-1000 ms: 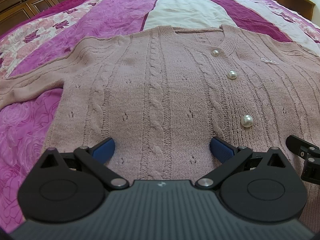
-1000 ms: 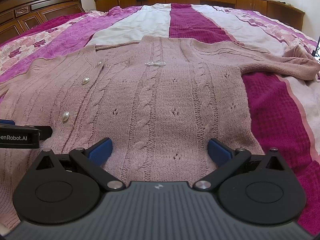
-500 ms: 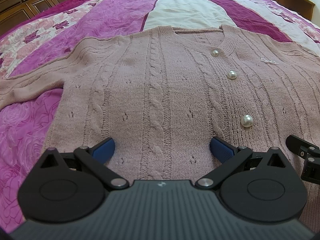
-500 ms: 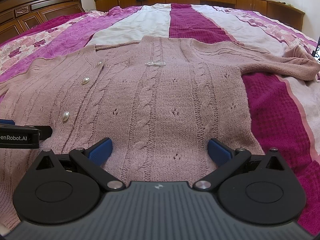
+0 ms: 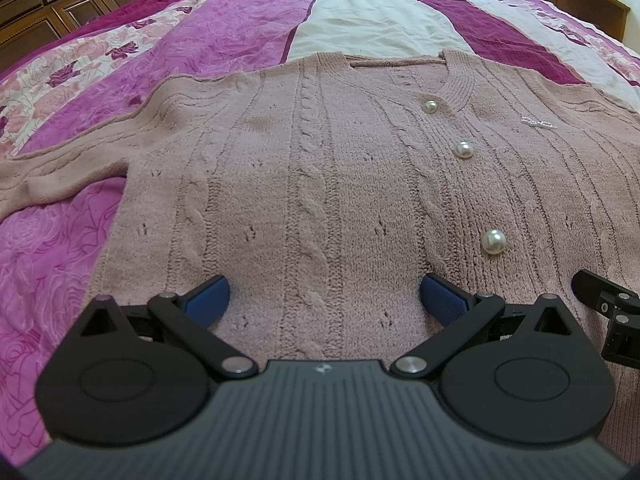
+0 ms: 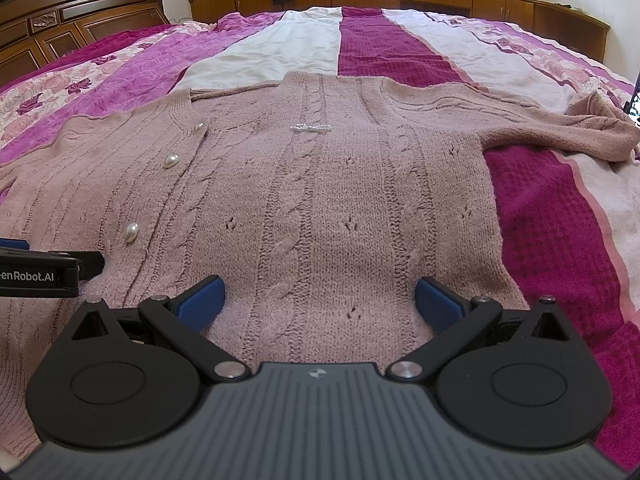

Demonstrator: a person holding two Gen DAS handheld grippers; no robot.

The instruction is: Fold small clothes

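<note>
The pink cardigan [image 5: 320,184] lay flat on the bed [image 5: 360,32], collar far, hem near; left tool [image 5: 324,296] and right tool [image 6: 318,294], both spread apart, hovered at the hem, side by side.

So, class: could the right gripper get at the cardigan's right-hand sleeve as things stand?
Probably yes: the right gripper is open, and the sleeve lies flat on the bedspread with nothing between them.

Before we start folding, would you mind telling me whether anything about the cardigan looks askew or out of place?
Mostly no: the cardigan lies flat and buttoned on the bedspread. Only its sleeve on the right gripper's side ends bunched and curled rather than smoothed straight.
</note>
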